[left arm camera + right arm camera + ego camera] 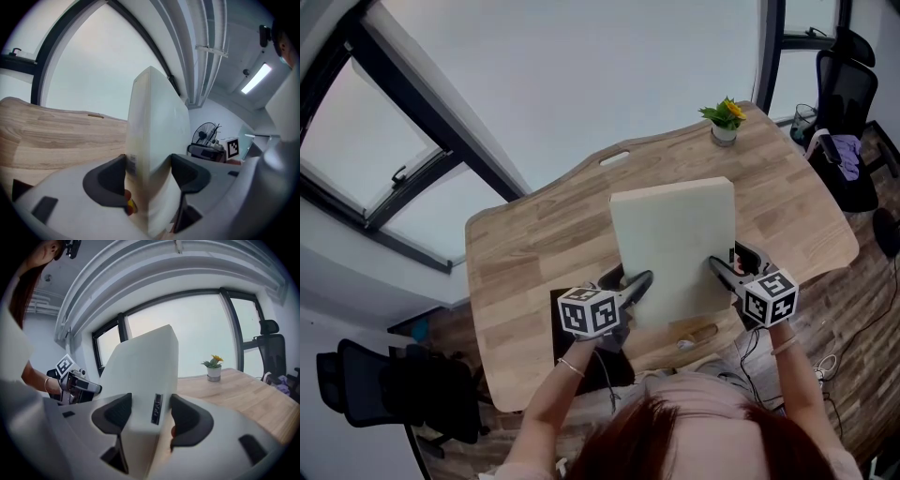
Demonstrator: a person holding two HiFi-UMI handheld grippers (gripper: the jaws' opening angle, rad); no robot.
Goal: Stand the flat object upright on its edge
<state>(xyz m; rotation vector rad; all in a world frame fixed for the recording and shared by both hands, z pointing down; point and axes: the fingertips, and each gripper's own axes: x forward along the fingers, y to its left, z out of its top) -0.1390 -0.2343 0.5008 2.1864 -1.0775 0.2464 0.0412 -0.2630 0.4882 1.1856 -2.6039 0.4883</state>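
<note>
A cream flat board is held tilted above the wooden table, with a gripper on each side near its near end. My left gripper is shut on its left edge. My right gripper is shut on its right edge. In the left gripper view the board fills the gap between the dark pads. In the right gripper view the board, with a small label on its edge, sits between the pads. Whether its far edge touches the table I cannot tell.
A small potted plant stands at the table's far right corner. A dark flat item and small bits lie by the near edge. Office chairs stand at the right and lower left. Windows run behind the table.
</note>
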